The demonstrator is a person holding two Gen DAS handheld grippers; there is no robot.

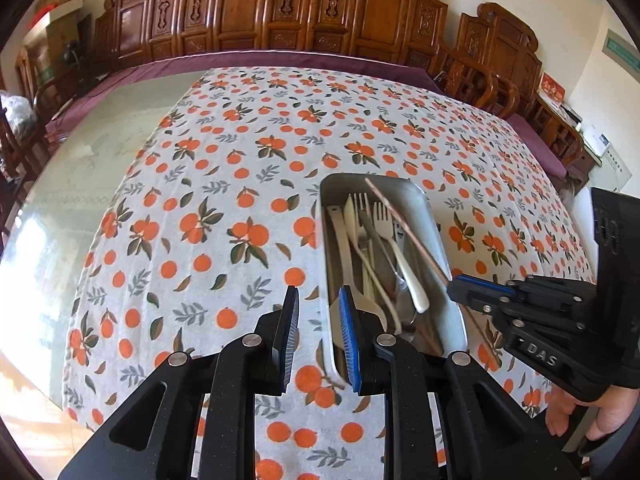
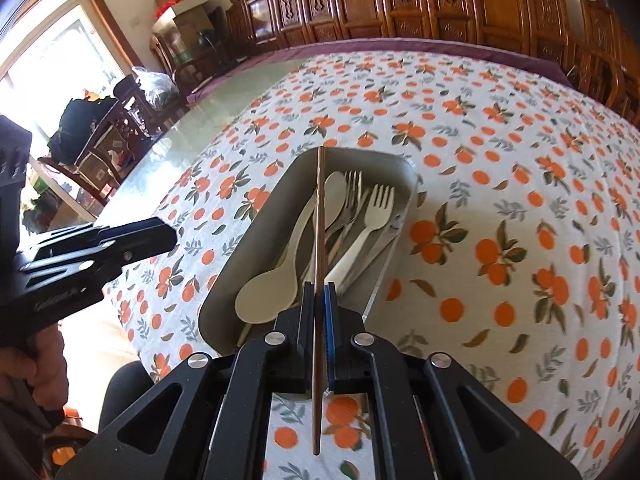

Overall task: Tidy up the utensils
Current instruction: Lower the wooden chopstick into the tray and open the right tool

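Observation:
A metal tray [image 1: 434,216] lies on the orange-print tablecloth and holds cream plastic forks [image 2: 376,208], spoons [image 2: 268,296] and metal forks [image 2: 352,188]. My right gripper [image 2: 319,292] is shut on a thin brown chopstick [image 2: 320,208], which points out over the tray's length. In the left wrist view that gripper [image 1: 454,286] comes in from the right, with the chopstick [image 1: 404,226] slanting above the utensils. My left gripper [image 1: 319,304] hovers at the tray's near left corner, its jaws a little apart with nothing between them. From the right wrist it [image 2: 170,236] shows left of the tray.
The tablecloth [image 1: 240,184] covers part of a glass-topped table [image 1: 100,152]. Carved wooden chairs [image 1: 304,8] line the far edge. A person's hands [image 1: 600,412] hold the gripper handles. Boxes and bags [image 2: 152,84] crowd the room to the left.

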